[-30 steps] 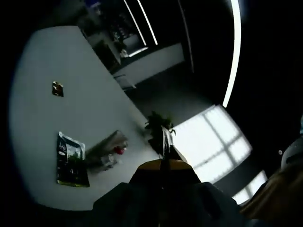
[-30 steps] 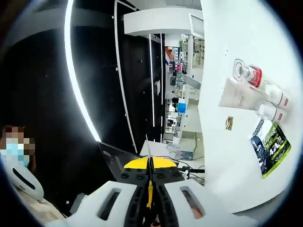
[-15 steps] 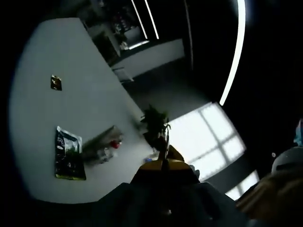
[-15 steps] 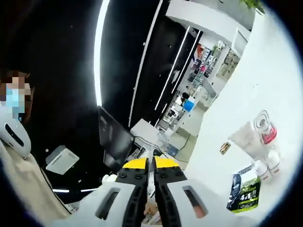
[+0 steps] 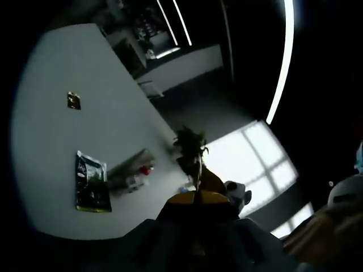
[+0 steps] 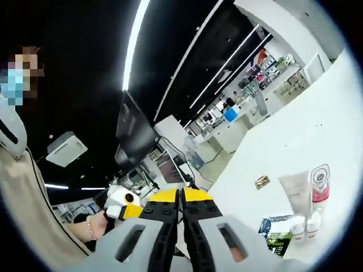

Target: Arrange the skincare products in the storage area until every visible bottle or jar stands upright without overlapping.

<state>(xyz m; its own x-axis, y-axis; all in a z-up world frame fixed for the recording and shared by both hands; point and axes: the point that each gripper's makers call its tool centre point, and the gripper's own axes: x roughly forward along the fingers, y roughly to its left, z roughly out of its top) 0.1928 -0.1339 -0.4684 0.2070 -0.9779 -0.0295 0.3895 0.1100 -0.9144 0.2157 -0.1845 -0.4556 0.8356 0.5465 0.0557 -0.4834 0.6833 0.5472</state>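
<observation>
On the white table (image 6: 295, 147) a small group of skincare products stands close together: a white tube (image 6: 296, 191), a clear bottle with a red part (image 6: 320, 184) and two small white bottles (image 6: 304, 225). My right gripper (image 6: 181, 195) is held in the air well short of them, its yellow-tipped jaws shut on nothing. The left gripper view is dim; there the same cluster (image 5: 134, 174), with its red part (image 5: 146, 169), sits far ahead on the table (image 5: 51, 136). My left gripper (image 5: 196, 196) is shut and empty, off the table's edge.
A green-and-black packet (image 6: 276, 232) (image 5: 92, 190) lies next to the products, and a small dark square item (image 6: 262, 182) (image 5: 74, 100) lies farther along the table. A potted plant (image 5: 190, 144) stands beyond the edge. A person's beige sleeve (image 6: 34, 226) fills the left; shop shelves stand behind.
Both views have swung with the hands; in the right gripper view the table now sits lower right and the left gripper shows at the left. The products have not moved.
</observation>
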